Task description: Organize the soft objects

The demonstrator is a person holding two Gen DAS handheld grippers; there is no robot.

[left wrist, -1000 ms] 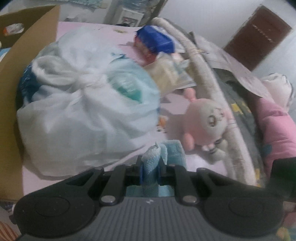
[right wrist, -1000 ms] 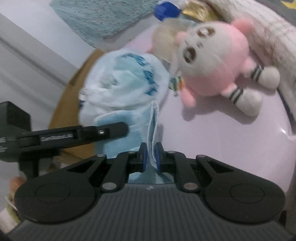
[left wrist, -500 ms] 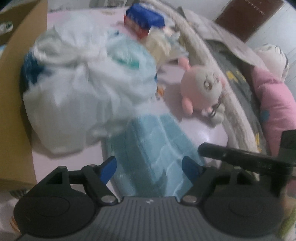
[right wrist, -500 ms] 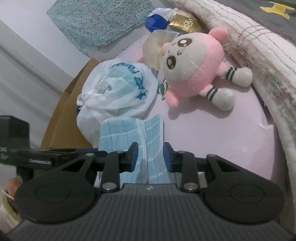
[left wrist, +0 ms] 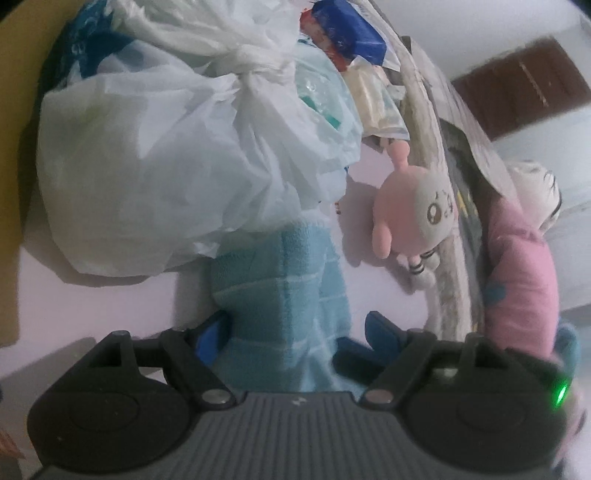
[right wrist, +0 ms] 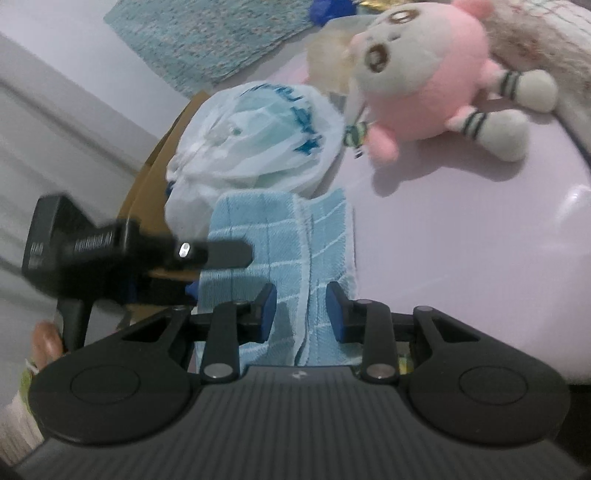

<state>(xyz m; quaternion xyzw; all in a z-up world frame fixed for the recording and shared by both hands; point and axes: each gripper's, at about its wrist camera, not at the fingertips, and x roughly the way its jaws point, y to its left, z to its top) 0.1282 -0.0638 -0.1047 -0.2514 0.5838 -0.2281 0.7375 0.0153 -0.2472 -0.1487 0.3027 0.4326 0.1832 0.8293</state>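
Left wrist view: left tongs (left wrist: pixel 295 332) spread wide, blue pads (left wrist: pixel 208 334) clear of the cloth on both sides, having opened up within the last second. Light blue checked towel (left wrist: pixel 280 291) lying folded on the pale pink surface (left wrist: pixel 110 306) right between those pads, nothing pinching it. Far end of the towel tucked against a knotted white plastic bag (left wrist: pixel 166 166), with a brown cardboard box (left wrist: pixel 14 110) behind the bag on the left. Pink and white plush toy (left wrist: pixel 417 214) just right of the towel, leaning on a cream blanket roll (left wrist: pixel 436 184). Blue snack packet (left wrist: pixel 351 33) up top past the bag. Bigger pink plush (left wrist: pixel 517 266) at the far right edge.

Right wrist view: right tongs (right wrist: pixel 301 314) only partly open, also loosened within the last second, pads (right wrist: pixel 267 314) straddling the towel's (right wrist: pixel 288 243) raised middle fold without squeezing it. Left tongs (right wrist: pixel 221 258) poking in from the left, one finger across the towel's left edge, blurry. Same white bag (right wrist: pixel 258 136) just beyond the towel, touching it. Plush toy (right wrist: pixel 436 88) up right on the pink surface (right wrist: pixel 461 240), apart from the towel. Patterned teal cloth (right wrist: pixel 207 37) hanging on the wall at the top.
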